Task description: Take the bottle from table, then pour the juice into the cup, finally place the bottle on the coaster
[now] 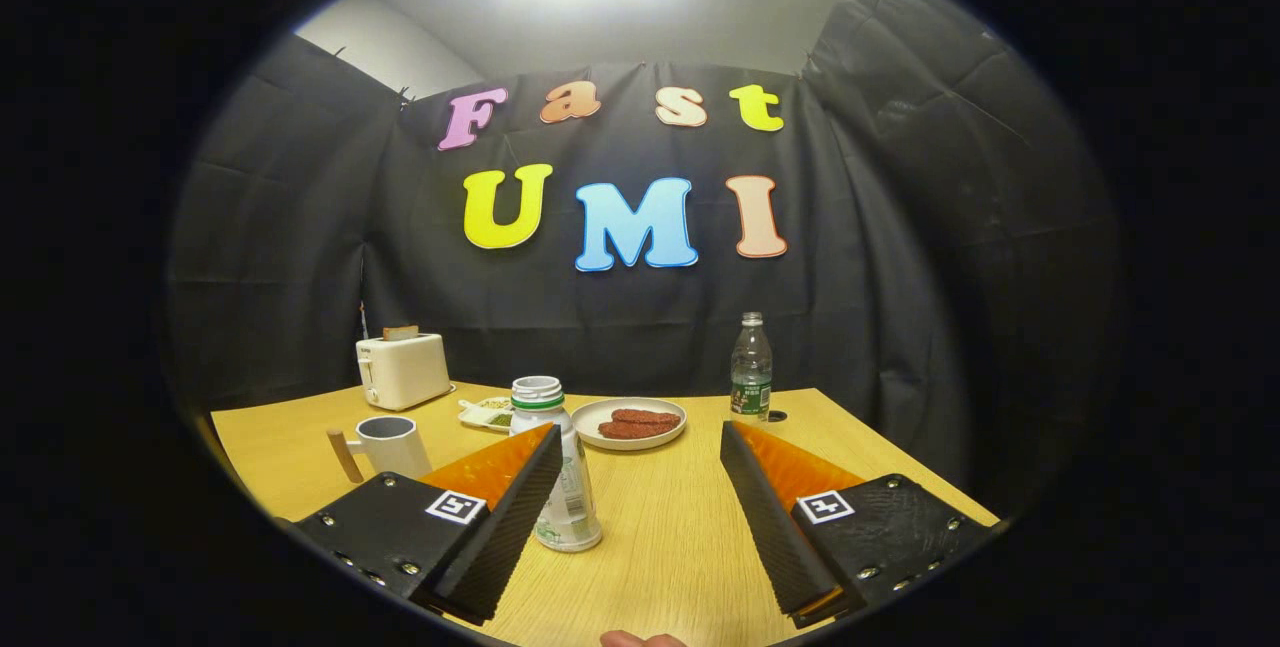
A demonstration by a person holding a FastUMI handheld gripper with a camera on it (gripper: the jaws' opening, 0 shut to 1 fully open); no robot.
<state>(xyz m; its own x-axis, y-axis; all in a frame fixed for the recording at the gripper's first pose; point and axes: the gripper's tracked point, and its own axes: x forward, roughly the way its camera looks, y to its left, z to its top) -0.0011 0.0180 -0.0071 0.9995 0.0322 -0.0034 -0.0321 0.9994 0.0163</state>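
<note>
Gaping claw [640,487] — rounded plastic bottle [562,467] inside

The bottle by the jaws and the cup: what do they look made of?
The bottle looks like milky, semi-gloss plastic: light glints on its base, and it has a ribbed white cap. The cup looks like matte white ceramic, though the material is uncertain; its handle looks wooden. The gripper has its jaws open, the bottle beside one finger.

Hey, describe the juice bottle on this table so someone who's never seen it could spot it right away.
On the wooden table, look just inside the open gripper's left finger: the juice bottle stands upright there, nearer than the plate of sausages. Unlike the clear water bottle at the back, it is squat and whitish, with a wide white cap.
</note>
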